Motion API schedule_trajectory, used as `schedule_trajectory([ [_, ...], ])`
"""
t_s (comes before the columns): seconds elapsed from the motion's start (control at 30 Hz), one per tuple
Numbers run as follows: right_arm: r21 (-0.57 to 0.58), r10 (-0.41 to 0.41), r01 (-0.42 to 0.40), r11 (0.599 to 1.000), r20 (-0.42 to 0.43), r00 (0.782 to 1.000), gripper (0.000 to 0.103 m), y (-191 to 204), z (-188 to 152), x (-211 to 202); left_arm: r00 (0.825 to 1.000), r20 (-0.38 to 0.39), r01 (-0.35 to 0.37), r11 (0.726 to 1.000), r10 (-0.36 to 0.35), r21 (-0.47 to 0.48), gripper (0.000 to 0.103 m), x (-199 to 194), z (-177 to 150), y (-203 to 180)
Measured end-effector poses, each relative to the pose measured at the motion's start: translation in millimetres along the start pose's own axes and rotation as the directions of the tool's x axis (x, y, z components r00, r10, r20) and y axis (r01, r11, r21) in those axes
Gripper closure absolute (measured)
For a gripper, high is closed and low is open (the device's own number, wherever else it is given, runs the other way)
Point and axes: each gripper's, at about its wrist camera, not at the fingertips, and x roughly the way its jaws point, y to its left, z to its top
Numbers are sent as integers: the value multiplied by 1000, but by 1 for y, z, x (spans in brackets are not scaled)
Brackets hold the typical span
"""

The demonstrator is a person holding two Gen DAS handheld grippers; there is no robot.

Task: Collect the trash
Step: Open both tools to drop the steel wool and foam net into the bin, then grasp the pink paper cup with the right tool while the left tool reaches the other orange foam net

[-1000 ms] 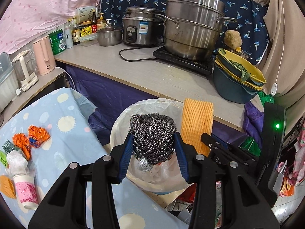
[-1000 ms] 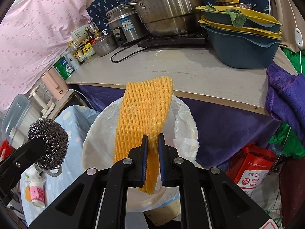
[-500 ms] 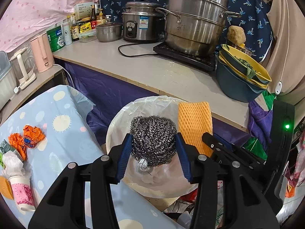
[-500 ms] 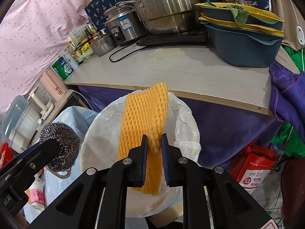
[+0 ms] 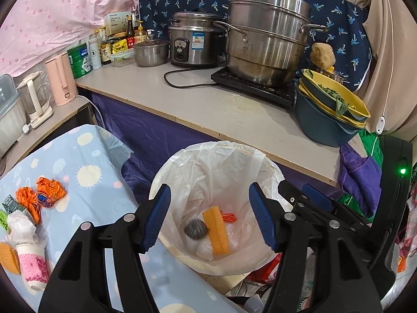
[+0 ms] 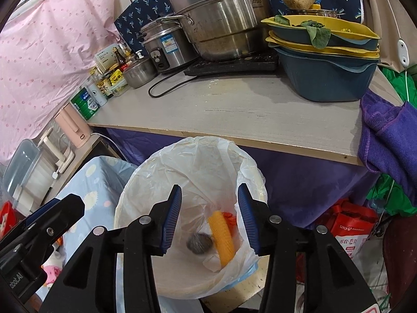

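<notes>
- The left gripper (image 5: 208,215) is seen in the lower middle of the left wrist view, its jaws spread wide and opening, with nothing pressed between the blue pads (image 5: 157,217).
- The right gripper (image 6: 209,219) is seen in the lower middle of the right wrist view; its jaws are parted and opening too, and nothing is gripped between them.
- A trash bin (image 5: 166,237) lined with a white plastic bag (image 5: 221,161) is framed between both pairs of jaws, at the centre bottom of each view.
- At the bottom of the bag, a steel wool scrubber (image 5: 195,230) is found lying just beside an orange foam net sleeve (image 5: 216,230) (the 2 appear to touch, though that cannot be told for sure).
- A small orange wrapper (image 5: 228,217) is seen behind the sleeve, inside the bag as well.
- More trash is left on the blue patterned tablecloth (image 5: 86,190) at the lower left of the left wrist view: crumpled orange wrappers (image 5: 41,197), a white wad (image 5: 19,224) and a pink paper cup (image 5: 32,266) lying on its side.
- Across the upper half of both views a counter (image 5: 208,109) is shown, loaded with a large steel steamer pot (image 5: 265,44), a rice cooker (image 5: 194,43) and stacked yellow and blue basins (image 5: 328,114).
- A purple cloth (image 6: 388,135) is draped over the counter edge at the right of the right wrist view.
</notes>
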Motion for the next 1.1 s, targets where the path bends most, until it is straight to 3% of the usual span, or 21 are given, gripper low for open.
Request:
schedule_trajectory([
  [0.4, -40, 23, -22, 999, 24, 999, 57, 25, -2, -20, 999, 25, -19, 999, 20, -27, 44, -21, -4, 18],
  [0.5, -59, 33, -31, 998, 27, 999, 56, 36, -3, -25, 999, 36, -38, 998, 39, -40, 32, -31, -7, 28],
  [0.73, -112, 70, -69, 991, 8, 997, 50, 71, -18, -32, 991, 50, -120, 988, 125, -92, 30, -61, -24, 68],
  [0.9, -165, 109, -113, 980, -32, 993, 46, 108, -39, -30, 977, 19, -208, 963, 214, -174, 29, -80, -44, 115],
  [1.1, -251, 160, -180, 951, -96, 982, 40, 162, -72, -26, 936, -22, -345, 902, 351, -261, 19, -109, -78, 179],
])
